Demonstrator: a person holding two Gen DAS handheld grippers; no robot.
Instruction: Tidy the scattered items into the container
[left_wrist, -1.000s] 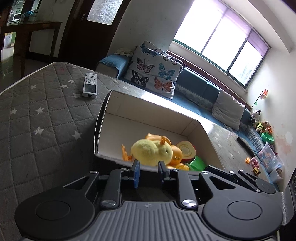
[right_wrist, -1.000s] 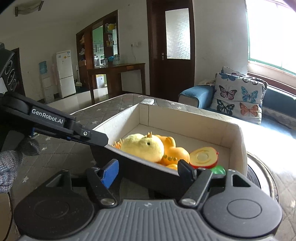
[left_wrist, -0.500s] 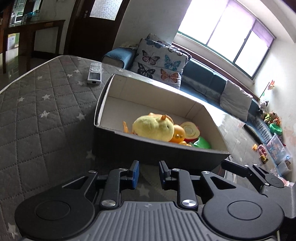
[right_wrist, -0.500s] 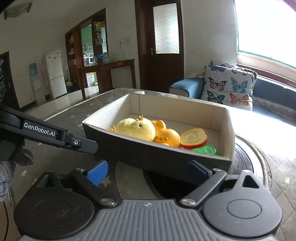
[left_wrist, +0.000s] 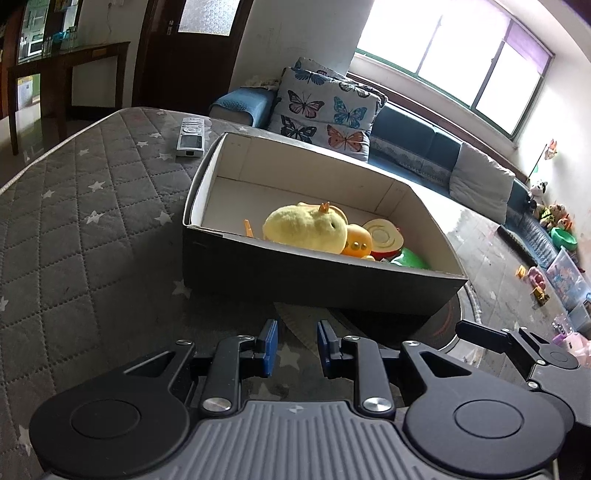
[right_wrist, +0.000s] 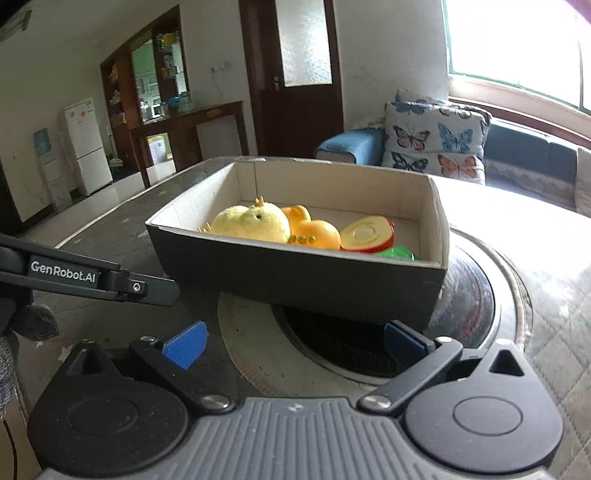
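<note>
A cardboard box (left_wrist: 314, 280), dark outside and white inside, sits on the grey star-quilted surface (left_wrist: 92, 240). Inside lie a yellow plush chick (left_wrist: 306, 229), an orange rubber duck (left_wrist: 358, 242), a toy apple half (left_wrist: 382, 234) and a green toy (left_wrist: 412, 256). The right wrist view shows the same box (right_wrist: 295, 280), chick (right_wrist: 255, 223), duck (right_wrist: 317, 232) and apple half (right_wrist: 367, 234). My left gripper (left_wrist: 295, 345) hangs in front of the box's near wall, blue pads a little apart, holding nothing. My right gripper (right_wrist: 295, 341) is wide open and empty, also short of the box.
A silver remote (left_wrist: 190, 136) lies on the quilt behind the box's left corner. Part of the box rests over a dark round disc (right_wrist: 469, 295). A butterfly cushion (left_wrist: 325, 110) and sofa stand beyond. A gloved hand (right_wrist: 22, 332) holds the left gripper at the left.
Both grippers have drawn back from the box, which now looks farther off. The right jaws have spread wider. The toys in the box have not moved.
</note>
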